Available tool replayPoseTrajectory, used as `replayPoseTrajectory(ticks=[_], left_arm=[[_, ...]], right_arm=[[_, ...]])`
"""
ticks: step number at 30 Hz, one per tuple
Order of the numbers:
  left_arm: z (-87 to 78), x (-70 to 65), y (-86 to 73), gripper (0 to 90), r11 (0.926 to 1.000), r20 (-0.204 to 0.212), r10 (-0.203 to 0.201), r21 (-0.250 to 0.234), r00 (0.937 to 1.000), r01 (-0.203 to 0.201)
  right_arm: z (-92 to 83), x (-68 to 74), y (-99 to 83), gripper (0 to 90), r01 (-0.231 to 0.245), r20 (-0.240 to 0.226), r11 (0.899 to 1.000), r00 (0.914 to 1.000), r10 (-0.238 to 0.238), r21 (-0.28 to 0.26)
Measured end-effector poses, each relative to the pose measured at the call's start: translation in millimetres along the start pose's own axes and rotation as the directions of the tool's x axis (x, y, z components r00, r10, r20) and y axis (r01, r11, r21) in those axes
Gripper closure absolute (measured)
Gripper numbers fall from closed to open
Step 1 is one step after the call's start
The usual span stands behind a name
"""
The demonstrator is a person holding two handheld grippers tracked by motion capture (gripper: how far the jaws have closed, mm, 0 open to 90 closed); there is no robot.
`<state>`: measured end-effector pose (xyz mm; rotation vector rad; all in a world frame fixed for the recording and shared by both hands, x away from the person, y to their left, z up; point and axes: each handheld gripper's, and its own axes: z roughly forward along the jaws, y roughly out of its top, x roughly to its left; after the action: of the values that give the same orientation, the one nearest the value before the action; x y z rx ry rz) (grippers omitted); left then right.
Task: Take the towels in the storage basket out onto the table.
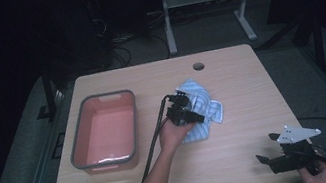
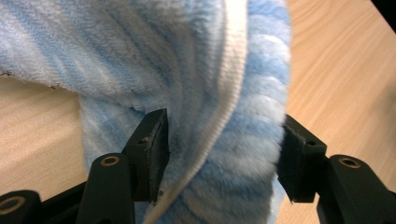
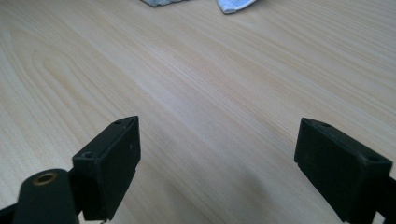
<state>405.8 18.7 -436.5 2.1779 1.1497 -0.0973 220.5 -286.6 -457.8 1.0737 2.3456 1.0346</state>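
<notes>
A blue-and-white striped fluffy towel [image 1: 207, 110] lies crumpled near the middle of the wooden table [image 1: 236, 83]. My left gripper [image 1: 193, 112] sits over its left side, held by a hand coming in from below. In the left gripper view a loose fold of the towel [image 2: 187, 60] bulges between the jaws of the left gripper [image 2: 224, 158]; the pads stand wide apart beside it and do not squeeze it. My right gripper [image 1: 266, 148] rests near the table's front right corner, open over bare wood [image 3: 217, 163]. A corner of the towel [image 3: 233, 4] shows far ahead of it.
A pink bin with a grey rim [image 1: 77, 137] stands on the left of the table, nothing in it. A cable hole [image 1: 198, 66] is near the far edge. The left gripper's cable [image 1: 156, 138] trails between bin and towel. Dark floor and desk legs lie beyond.
</notes>
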Motion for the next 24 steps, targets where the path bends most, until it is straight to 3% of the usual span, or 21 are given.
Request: replayPoseTrajectory(ticks=[8,15,24], left_arm=[[-12.0,2.3,-8.4,37.2,0.9989,0.054,-0.033,-0.033,0.998,0.034],[-20.8,2.1,-15.1,35.7,0.9983,0.061,-0.028,-0.05,0.9977,0.031],[-35.4,-0.7,-21.3,35.2,0.9984,0.061,0.006,-0.056,0.9981,-0.002]], right_arm=[[-0.1,1.6,0.1,13.8,0.004,-0.005,1.0,1.0,-0.004,-0.003],[-0.9,1.8,-0.1,13.8,0.005,-0.006,1.0,1.0,-0.005,-0.005],[0.8,3.0,1.2,13.8,0.012,-0.008,1.0,0.9999,-0.012,0.002]])
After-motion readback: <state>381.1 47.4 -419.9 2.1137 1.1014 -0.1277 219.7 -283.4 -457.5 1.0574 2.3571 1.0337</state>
